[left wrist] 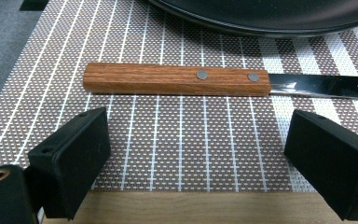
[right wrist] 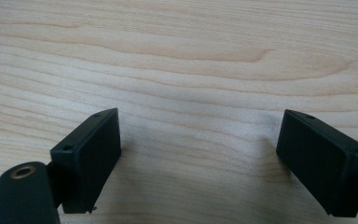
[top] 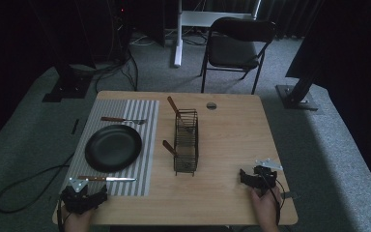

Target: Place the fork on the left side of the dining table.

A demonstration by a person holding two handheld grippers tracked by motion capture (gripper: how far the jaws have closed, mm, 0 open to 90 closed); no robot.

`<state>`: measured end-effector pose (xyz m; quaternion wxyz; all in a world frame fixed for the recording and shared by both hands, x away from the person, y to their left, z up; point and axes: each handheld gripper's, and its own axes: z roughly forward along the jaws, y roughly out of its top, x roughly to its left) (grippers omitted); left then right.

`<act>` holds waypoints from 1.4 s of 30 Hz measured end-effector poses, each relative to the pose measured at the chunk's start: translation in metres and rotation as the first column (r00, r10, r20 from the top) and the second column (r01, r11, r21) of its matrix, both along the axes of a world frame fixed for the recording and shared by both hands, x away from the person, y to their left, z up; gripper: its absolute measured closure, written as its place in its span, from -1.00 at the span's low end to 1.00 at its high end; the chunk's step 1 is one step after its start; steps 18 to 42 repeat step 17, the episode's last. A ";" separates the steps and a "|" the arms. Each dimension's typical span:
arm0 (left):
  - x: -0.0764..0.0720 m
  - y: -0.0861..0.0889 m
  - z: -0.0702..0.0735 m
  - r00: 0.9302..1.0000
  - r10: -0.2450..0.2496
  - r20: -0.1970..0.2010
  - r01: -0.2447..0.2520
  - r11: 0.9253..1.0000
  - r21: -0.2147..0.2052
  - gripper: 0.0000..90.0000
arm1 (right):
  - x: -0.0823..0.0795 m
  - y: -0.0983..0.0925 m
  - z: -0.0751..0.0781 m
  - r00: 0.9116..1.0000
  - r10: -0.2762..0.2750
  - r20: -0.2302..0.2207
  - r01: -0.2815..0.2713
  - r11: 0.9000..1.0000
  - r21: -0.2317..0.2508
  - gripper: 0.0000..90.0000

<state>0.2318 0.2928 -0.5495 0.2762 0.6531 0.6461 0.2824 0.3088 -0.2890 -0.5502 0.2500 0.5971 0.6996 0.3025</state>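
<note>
The knife (left wrist: 176, 80) lies flat on the striped mat (left wrist: 177, 149), its wooden handle just ahead of the left tool (left wrist: 198, 158) and its blade running off toward the right of the left gripper view. It sits on the near side of the black plate (top: 113, 147), parallel to the mat's front edge, much as a knife is laid in a place setting. The left tool is released, its jaws spread wide to either side of the handle and short of it, touching nothing; that stance suits a straight push forward to close on the handle (a judgement, not something seen).

Beyond the plate a fork (top: 123, 120) lies crosswise on the mat, so the setting looks largely done. To the right of the mat stands a wire basket (top: 186, 141) with two wooden-handled utensils leaning in it, probably the store the cutlery comes from.

The right tool (top: 251, 176) rests near the front right corner of the bench (top: 232, 130), also released, jaws apart over bare wood, well apart from everything else, apparently parked out of the way.
</note>
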 end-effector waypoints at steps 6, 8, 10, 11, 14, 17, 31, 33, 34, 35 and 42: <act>0.000 0.000 0.000 1.000 -0.002 -0.003 0.002 1.000 0.000 -0.84 | 0.000 0.000 0.000 1.000 0.000 0.000 0.000 1.000 0.000 -0.70; 0.000 0.000 0.000 1.000 -0.003 -0.003 0.003 1.000 -0.001 -0.84 | 0.000 0.000 0.000 1.000 0.000 0.000 0.000 1.000 0.000 -0.70; 0.000 0.000 0.000 1.000 -0.003 -0.003 0.003 1.000 0.000 -0.84 | 0.000 0.000 0.000 1.000 0.000 0.000 0.000 1.000 0.000 -0.70; 0.000 0.000 0.000 1.000 -0.003 -0.003 0.003 1.000 0.000 -0.84 | 0.000 0.000 0.000 1.000 0.000 0.000 0.000 1.000 0.000 -0.70; 0.000 0.000 0.000 1.000 -0.003 -0.002 0.003 1.000 -0.001 -0.84 | 0.000 0.000 0.000 1.000 0.000 0.000 0.000 1.000 0.000 -0.70; 0.000 0.000 0.000 1.000 -0.002 -0.002 0.002 1.000 -0.001 -0.84 | 0.000 0.000 0.000 1.000 0.000 0.000 0.000 1.000 0.000 -0.70; 0.000 0.000 0.000 1.000 -0.002 -0.002 0.002 1.000 -0.001 -0.84 | 0.000 0.000 0.000 1.000 0.000 0.000 0.000 1.000 0.000 -0.70; 0.000 0.000 0.000 1.000 -0.002 -0.002 0.002 1.000 -0.001 -0.84 | 0.000 0.000 0.000 1.000 0.000 0.000 0.000 1.000 0.000 -0.70; 0.000 0.000 0.000 1.000 -0.002 -0.002 0.002 1.000 -0.001 -0.84 | 0.000 0.000 0.000 1.000 0.000 0.000 0.000 1.000 0.000 -0.70; 0.000 0.000 0.000 1.000 -0.002 -0.002 0.002 1.000 -0.001 -0.84 | 0.000 0.000 0.000 1.000 0.000 0.000 0.000 1.000 0.000 -0.70; 0.000 0.000 0.000 1.000 -0.002 -0.002 0.002 1.000 -0.001 -0.84 | 0.000 0.000 0.000 1.000 0.000 0.000 0.000 1.000 0.000 -0.70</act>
